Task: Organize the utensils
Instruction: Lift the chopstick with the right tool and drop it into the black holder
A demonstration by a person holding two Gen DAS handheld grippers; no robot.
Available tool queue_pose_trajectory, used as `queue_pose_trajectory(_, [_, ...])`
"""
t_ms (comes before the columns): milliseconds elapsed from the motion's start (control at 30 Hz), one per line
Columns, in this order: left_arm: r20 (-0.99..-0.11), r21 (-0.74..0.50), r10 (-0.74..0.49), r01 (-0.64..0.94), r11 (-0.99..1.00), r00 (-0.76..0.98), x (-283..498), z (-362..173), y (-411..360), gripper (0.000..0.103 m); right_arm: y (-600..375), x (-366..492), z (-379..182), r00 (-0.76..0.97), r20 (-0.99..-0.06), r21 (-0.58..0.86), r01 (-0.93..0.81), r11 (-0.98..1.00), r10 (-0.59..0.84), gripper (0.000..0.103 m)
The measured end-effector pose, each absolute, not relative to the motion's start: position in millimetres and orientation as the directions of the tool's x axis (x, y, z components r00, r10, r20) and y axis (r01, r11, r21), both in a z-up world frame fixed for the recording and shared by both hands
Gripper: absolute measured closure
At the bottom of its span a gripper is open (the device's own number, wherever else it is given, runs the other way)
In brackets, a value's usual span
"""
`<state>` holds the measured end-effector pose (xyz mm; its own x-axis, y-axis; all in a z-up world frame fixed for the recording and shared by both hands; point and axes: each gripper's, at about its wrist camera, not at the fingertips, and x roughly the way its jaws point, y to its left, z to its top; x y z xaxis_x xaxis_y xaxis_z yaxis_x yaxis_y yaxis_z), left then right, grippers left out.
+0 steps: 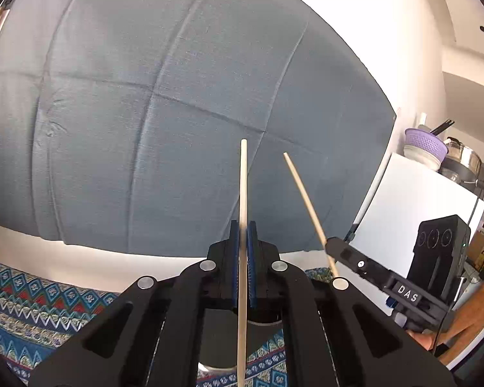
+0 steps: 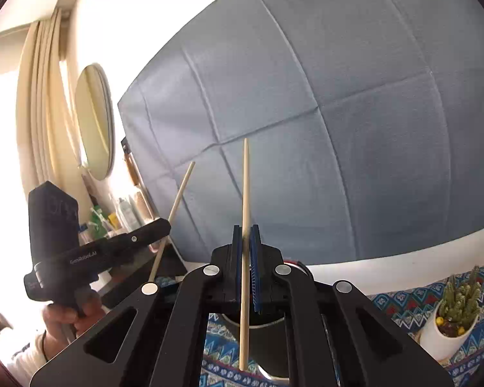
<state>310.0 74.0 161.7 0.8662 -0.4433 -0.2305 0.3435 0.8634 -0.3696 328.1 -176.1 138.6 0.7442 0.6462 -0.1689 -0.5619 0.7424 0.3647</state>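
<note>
My left gripper (image 1: 243,229) is shut on a pale wooden chopstick (image 1: 243,180) that runs upright between its blue pads. The chopstick's lower end hangs over a dark round cup (image 1: 222,342) on the patterned cloth. My right gripper (image 2: 246,230) is shut on a second wooden chopstick (image 2: 246,177), also upright, above the dark cup (image 2: 267,332). In the left wrist view the right gripper (image 1: 334,243) shows at the right with its chopstick (image 1: 303,196) slanting up-left. In the right wrist view the left gripper (image 2: 164,225) shows at the left with its chopstick (image 2: 177,203).
A blue-grey cloth backdrop (image 1: 177,113) hangs behind the table. The table wears a patterned blue and red cloth (image 1: 32,306). A small cactus in a white pot (image 2: 451,316) stands at the right. A person's hand (image 2: 74,316) holds the left gripper. A white fridge (image 1: 413,213) with kitchenware stands far right.
</note>
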Motion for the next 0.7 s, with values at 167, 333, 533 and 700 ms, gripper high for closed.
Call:
queue_pose_trajectory(167, [-0.155, -0.374, -0.426, 0.346, 0.861, 0.891, 336, 157, 68, 0.098, -157, 360, 124, 0.727, -0.11, 0.399, -0.592, 0.7, 0.678, 0.098])
queue_pose_trajectory(333, [-0.069, -0.424, -0.423, 0.357, 0.832, 0.904, 355, 155, 64, 0.098, -149, 373, 110, 0.755, -0.045, 0.41, -0.583, 0.702, 0.654, 0.098])
queue_pose_trajectory(533, [0.003, -0.409, -0.399, 0.365, 0.836, 0.917, 356, 138, 44, 0.098, -140, 375, 97, 0.767, -0.049, 0.361, -0.584, 0.727, 0.64, 0.098])
queue_pose_trajectory(700, [-0.045, -0.371, -0.407, 0.363, 0.855, 0.912, 356, 122, 31, 0.098, -135, 377, 82, 0.78, -0.113, 0.325, -0.557, 0.764, 0.616, 0.098])
